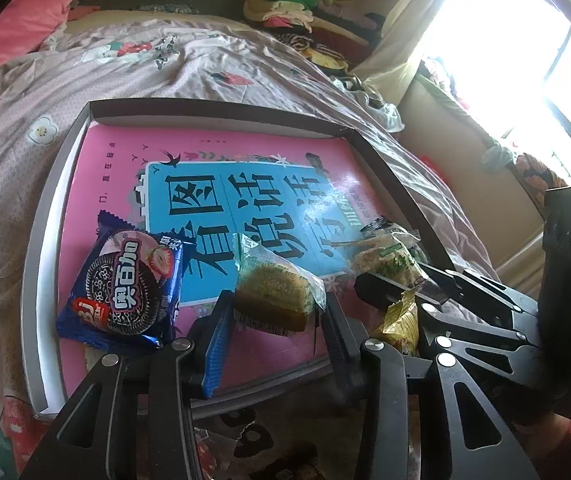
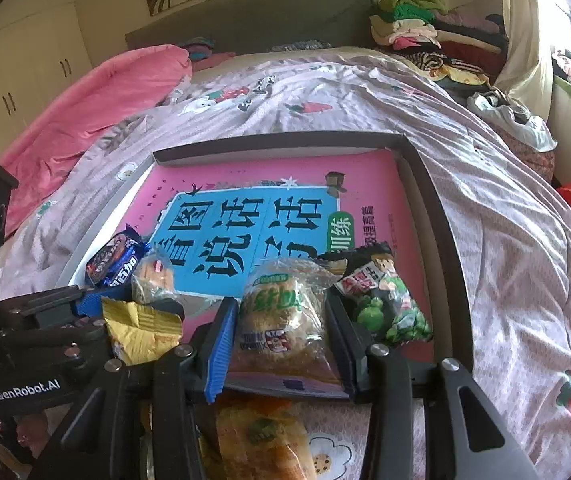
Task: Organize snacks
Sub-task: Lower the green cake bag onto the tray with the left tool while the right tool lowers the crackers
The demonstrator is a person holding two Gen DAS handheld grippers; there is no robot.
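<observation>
1. Left gripper (image 1: 275,314): jaws partly apart, clamped on a clear-wrapped square sandwich cake w/ green-speckled top (image 1: 273,284). Blue ribbed pad on one side, black pad on the other, both against the wrapper.
2. That cake sits low over the near part of the shallow grey-rimmed cardboard box lid (image 1: 37,280), above the pink-and-blue children's book (image 1: 245,200) lying flat inside it. Touching the book or just above it: can't tell.
3. Right gripper (image 2: 281,332): jaws partly apart, closed on a clear-wrapped round golden pastry w/ green label (image 2: 281,320); pads press both sides of the pack. Pastry is over the near edge of the book.
4. Both grippers point down-and-fwd into the box lid, side by side, left one just beside the right; each shows in the other's view.
5. Other snacks in the lid: blue Oreo-style strawberry biscuit pack (image 1: 125,284) lies flat on the book, just beside the left gripper's blue pad; green-and-black bag of green peas (image 2: 385,300) just beside the right gripper's black pad.
6. Crumpled yellow foil wrapper (image 2: 141,328) lies between the two grippers.
7. Another orange-toned clear snack pack (image 2: 261,440) lies under the right gripper, on the bed outside the lid.
8. Lid rests on a bed w/ pale floral-print quilt (image 2: 505,240).
</observation>
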